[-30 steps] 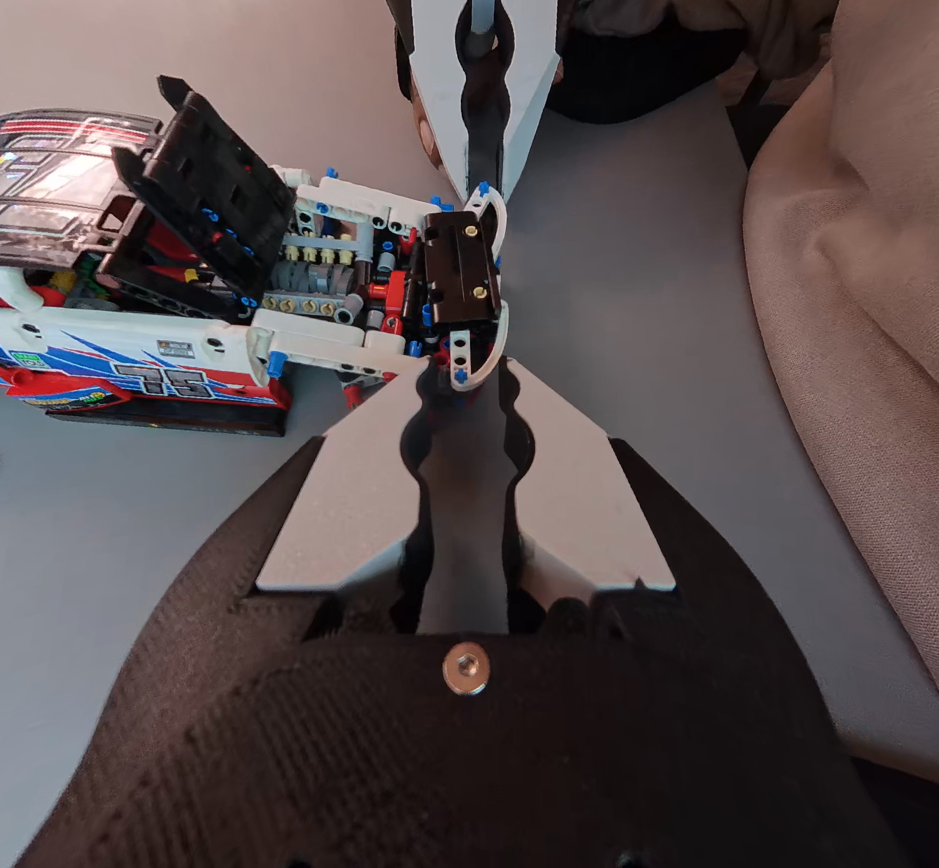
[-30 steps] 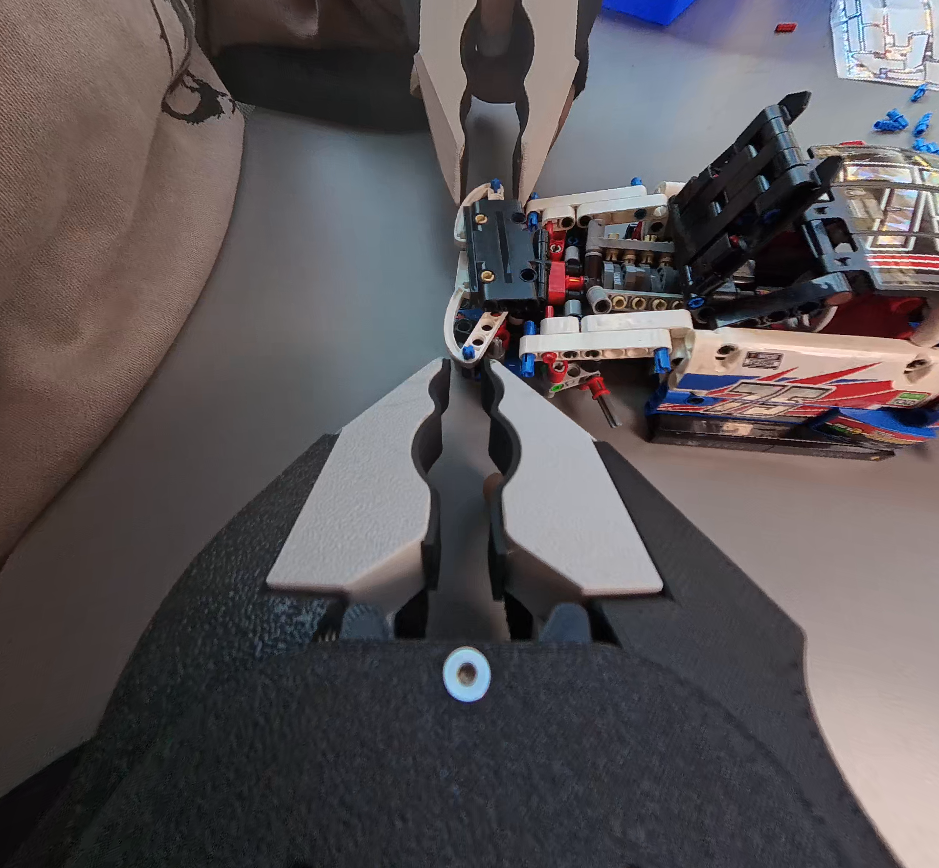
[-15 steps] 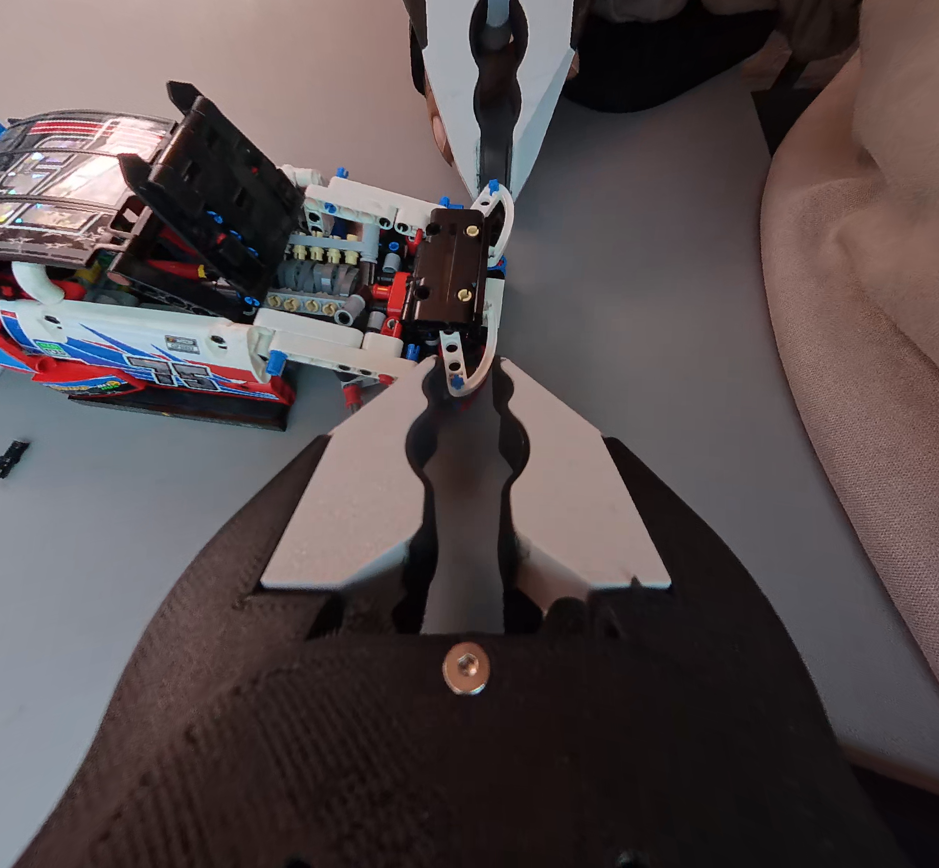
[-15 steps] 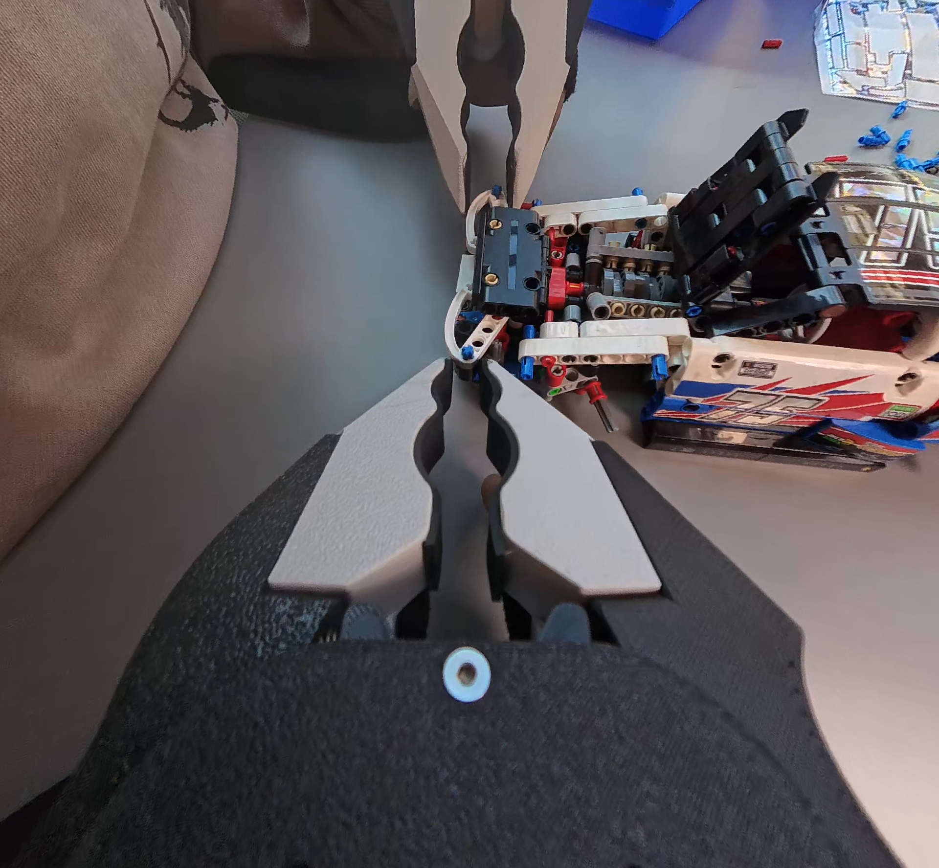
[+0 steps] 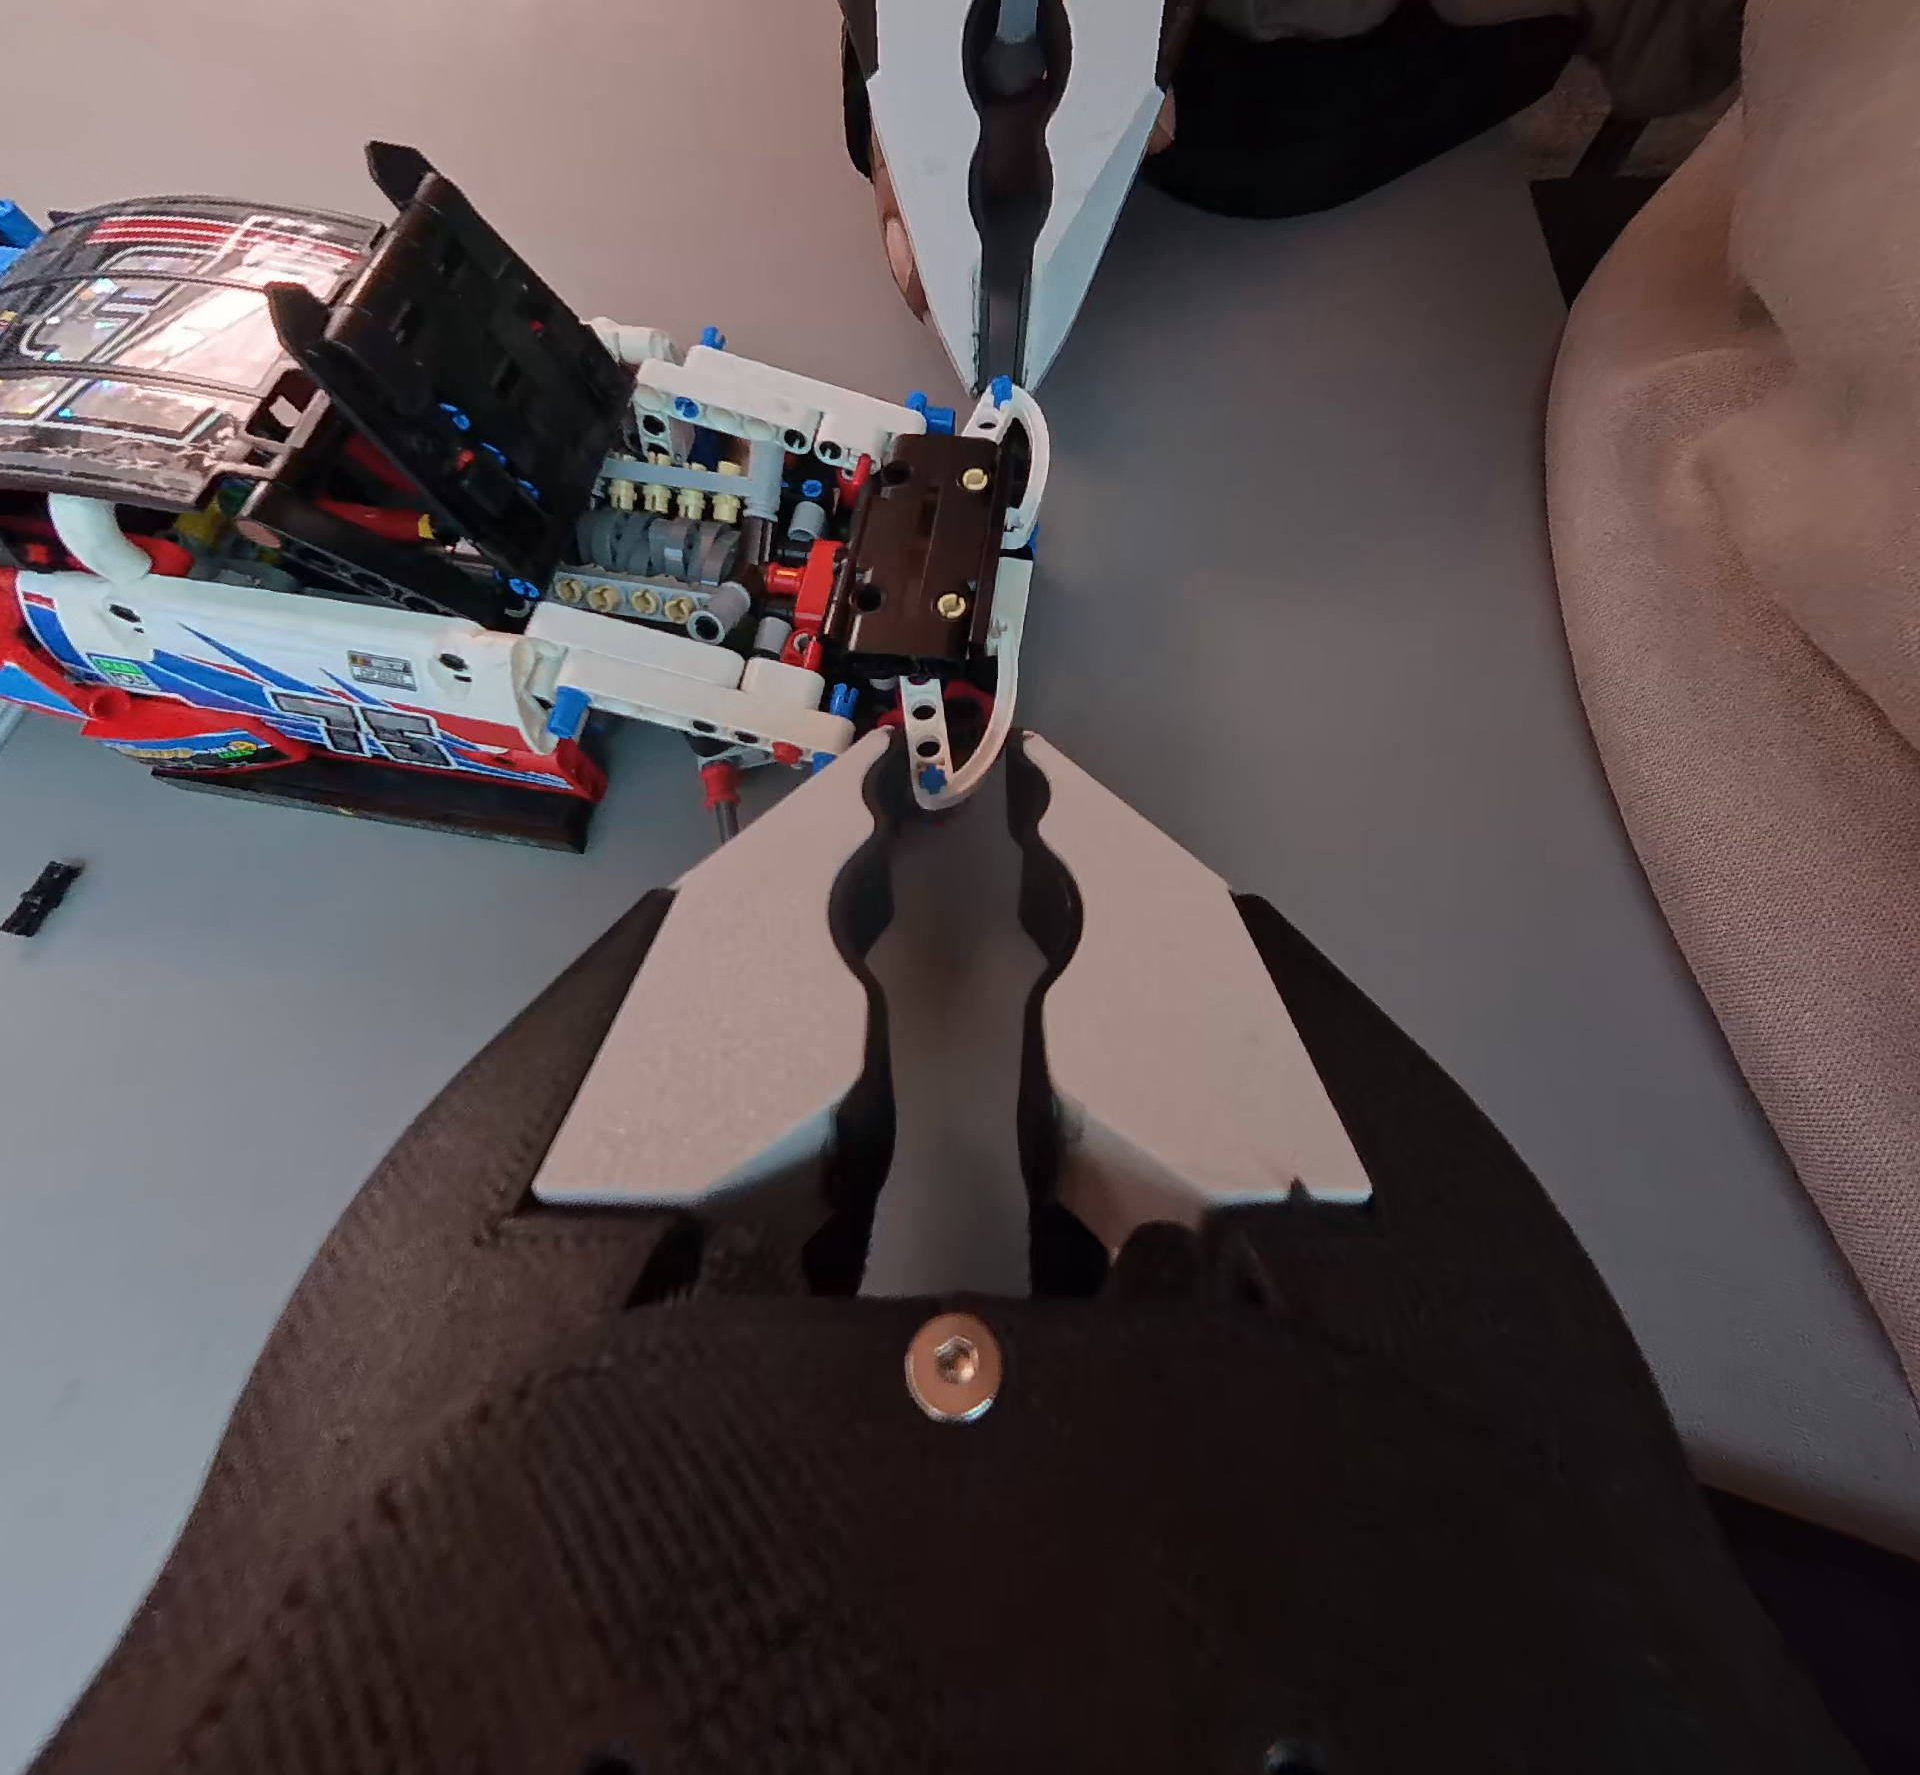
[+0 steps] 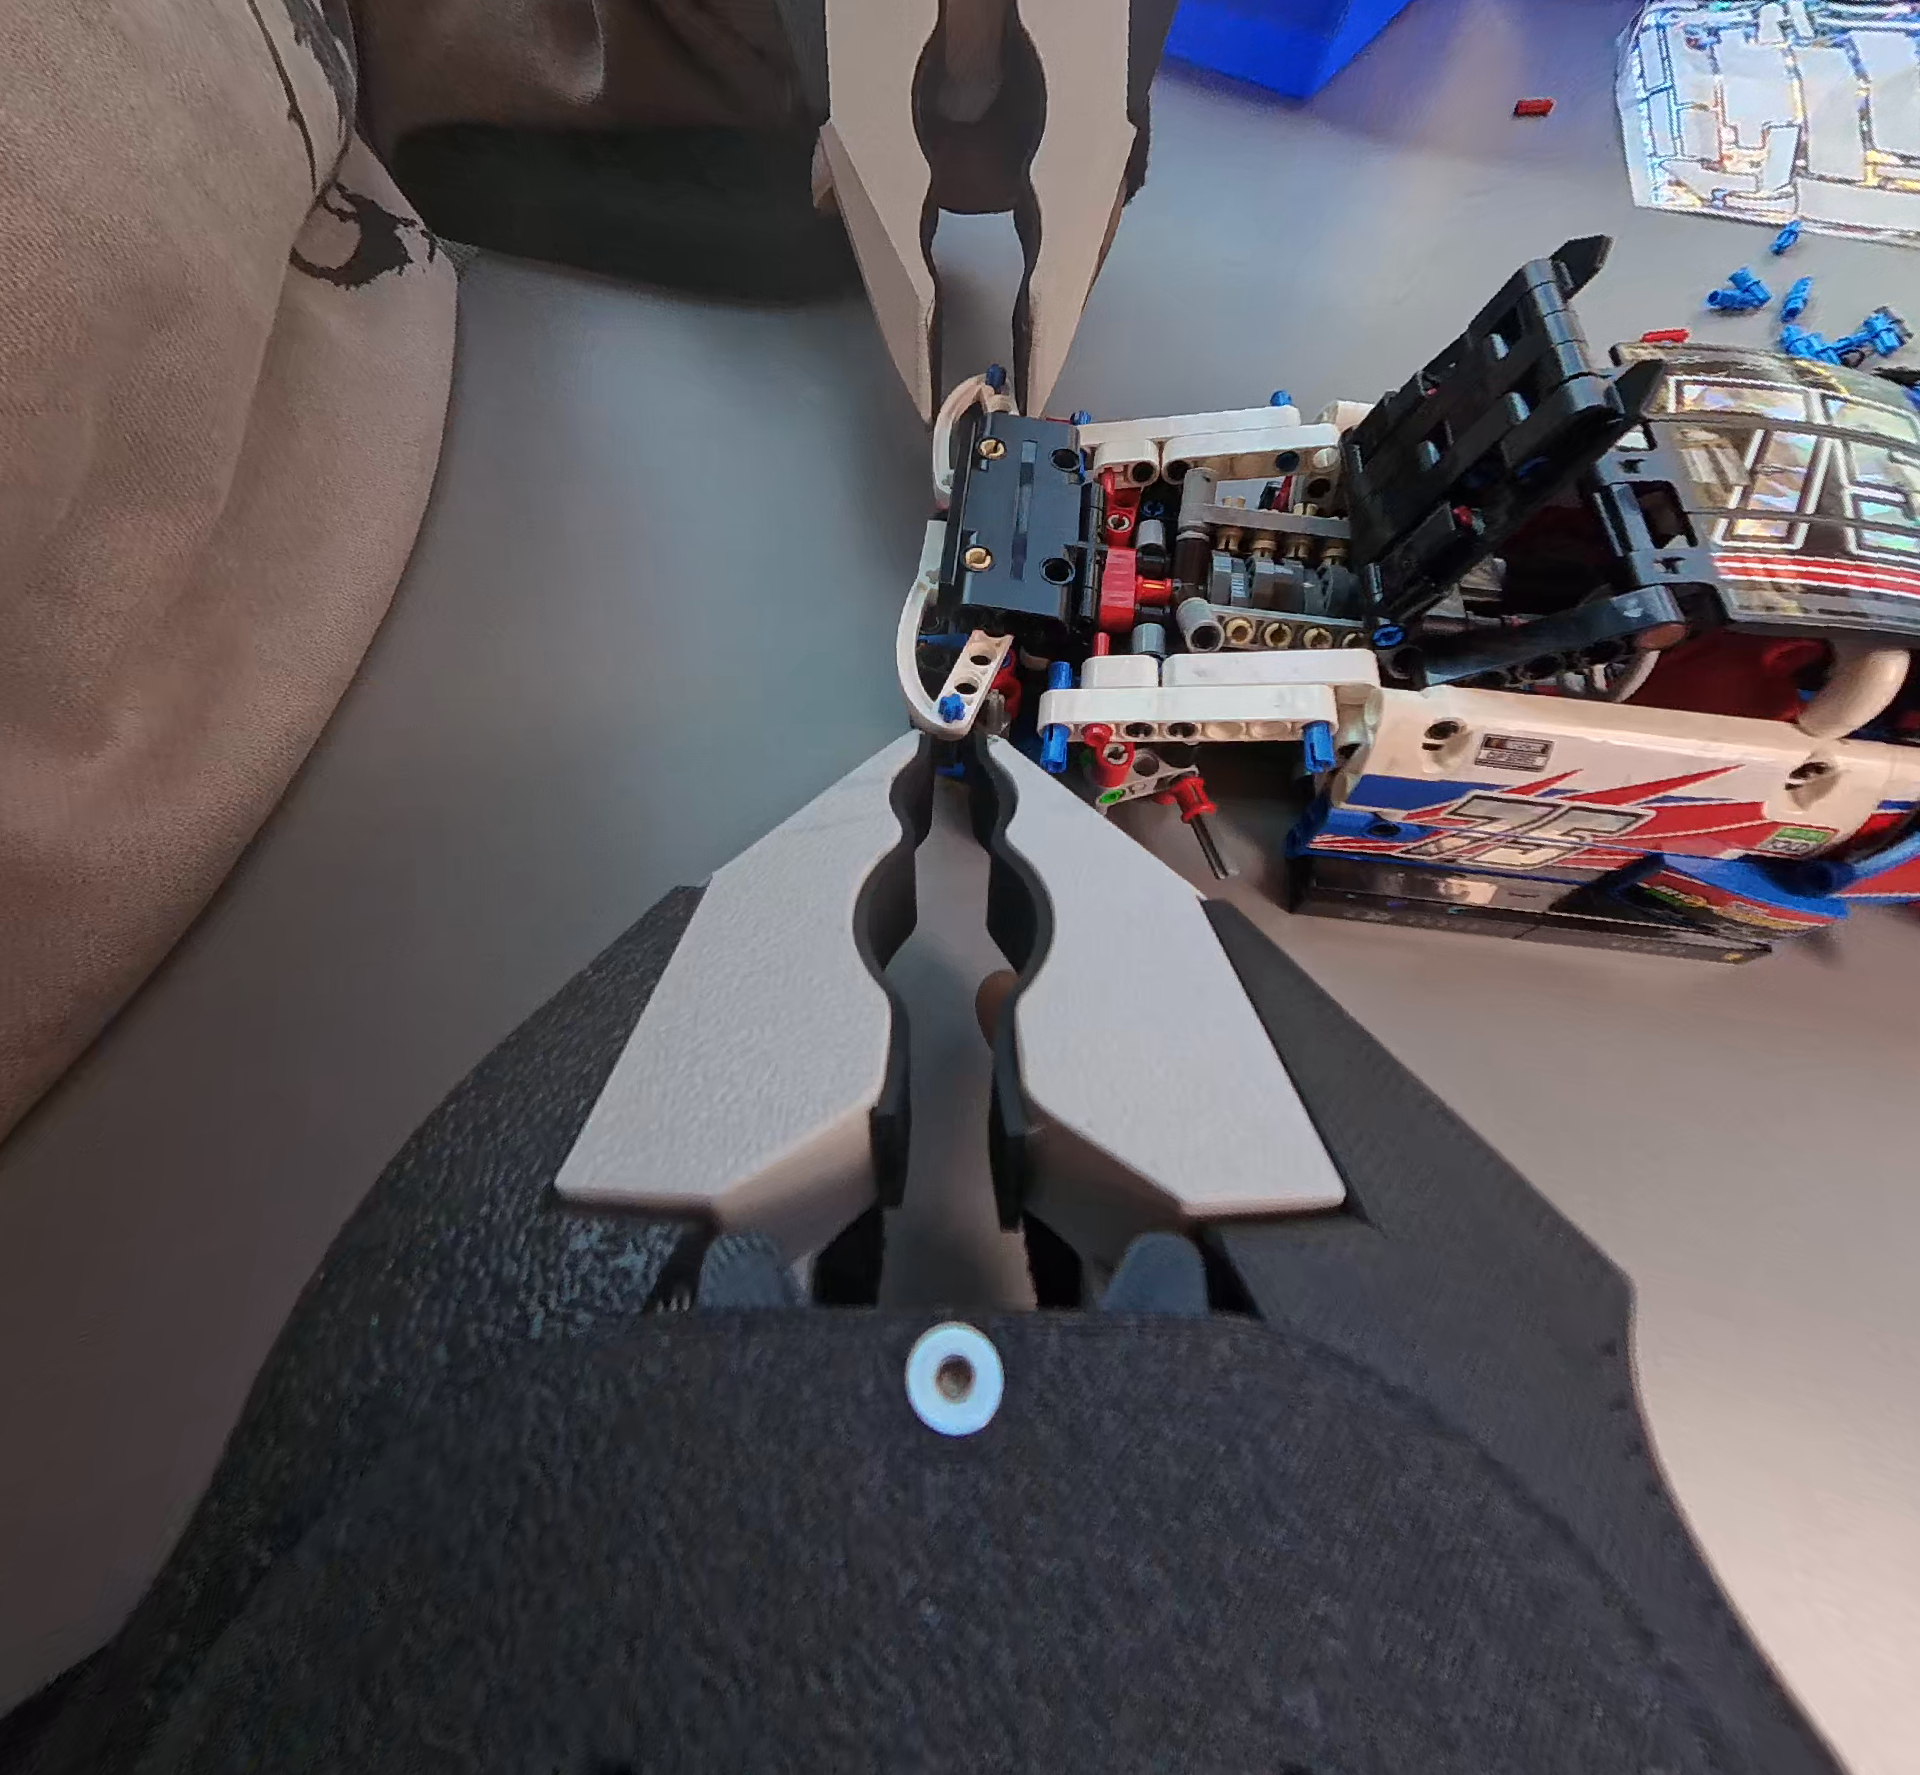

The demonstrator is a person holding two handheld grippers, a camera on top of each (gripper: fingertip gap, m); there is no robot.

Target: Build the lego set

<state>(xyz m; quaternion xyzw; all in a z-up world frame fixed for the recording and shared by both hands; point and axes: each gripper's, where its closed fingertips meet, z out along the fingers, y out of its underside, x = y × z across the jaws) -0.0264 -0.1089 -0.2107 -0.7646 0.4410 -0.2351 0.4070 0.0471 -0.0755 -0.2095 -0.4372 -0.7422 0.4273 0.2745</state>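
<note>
Two grippers are flanking your lego car (image 5: pixel 499 582) at mid-frame: left gripper (image 5: pixel 951 749) is sitting parted around its white curved end piece (image 5: pixel 961 769); right gripper (image 6: pixel 954 746), narrowly open, is touching the opposite corner.

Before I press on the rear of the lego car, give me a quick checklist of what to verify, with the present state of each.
1. Left gripper at the white curved arch: ok, the arch end sits between its open fingertips.
2. Right gripper at the opposite arch end: ok; jaws narrow, contact cannot tell.
3. Both grippers oppose each other across the black rear block: ok.
4. Lego car resting flat on the table: ok.
5. Black hinged engine cover raised, clear of the rear: ok.
6. Arch pins fully seated: cannot tell.
</note>
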